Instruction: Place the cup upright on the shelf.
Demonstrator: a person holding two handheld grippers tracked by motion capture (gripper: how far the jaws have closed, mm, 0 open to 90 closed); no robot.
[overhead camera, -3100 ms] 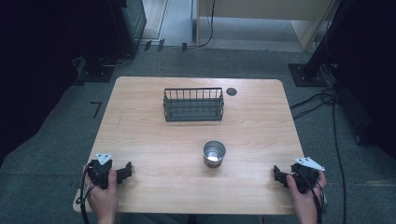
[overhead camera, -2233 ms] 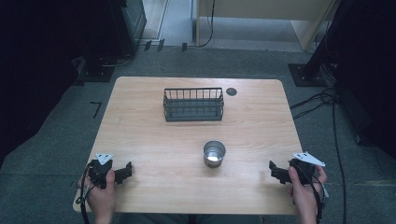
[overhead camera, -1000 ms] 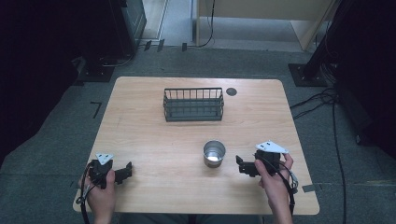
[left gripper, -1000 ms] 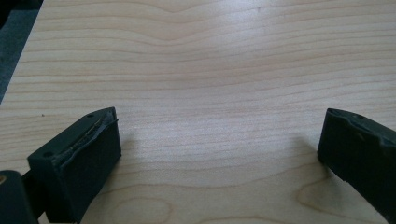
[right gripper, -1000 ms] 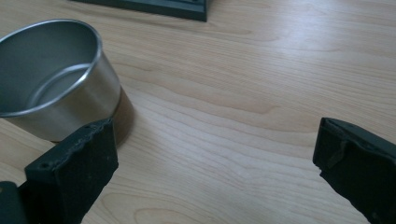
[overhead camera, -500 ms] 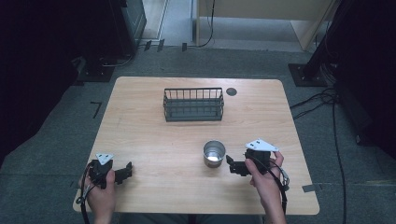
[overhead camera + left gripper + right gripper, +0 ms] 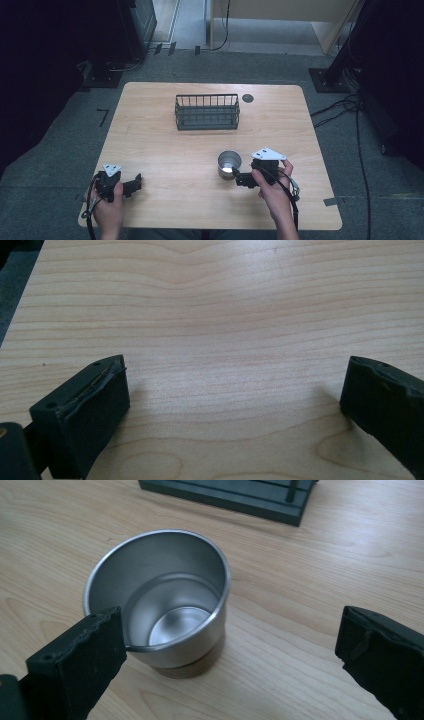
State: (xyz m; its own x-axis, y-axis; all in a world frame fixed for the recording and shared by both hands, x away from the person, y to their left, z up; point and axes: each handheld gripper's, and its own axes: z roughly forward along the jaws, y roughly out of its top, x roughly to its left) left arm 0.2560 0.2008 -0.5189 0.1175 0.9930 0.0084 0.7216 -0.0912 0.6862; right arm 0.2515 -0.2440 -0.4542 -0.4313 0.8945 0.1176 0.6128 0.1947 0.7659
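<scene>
Wood grain runs across the table (image 7: 165,145), a pale top with rounded corners standing on grey carpet. Dark equipment stands off both sides of the room, cables trail over the floor at the right, and a light wooden unit stands beyond the far edge. A small dark disc (image 7: 247,98) sits in the tabletop near the far edge, just right of the wire basket (image 7: 207,111), which stands upright at the far middle.

The steel cup (image 7: 229,164) stands upright and open-mouthed right of centre, well apart from the basket. The right gripper (image 7: 240,179) sits just beside it on the near right, held in a hand. In the right gripper view its jaws are spread wide, one crossing in front of the cup (image 7: 160,600) rim at the left, the other out over bare wood at the right; whether the near one touches the cup I cannot tell.

The left gripper (image 7: 134,183) rests near the front left corner, well apart from the cup. In the left gripper view its jaws stand wide apart over bare wood.
</scene>
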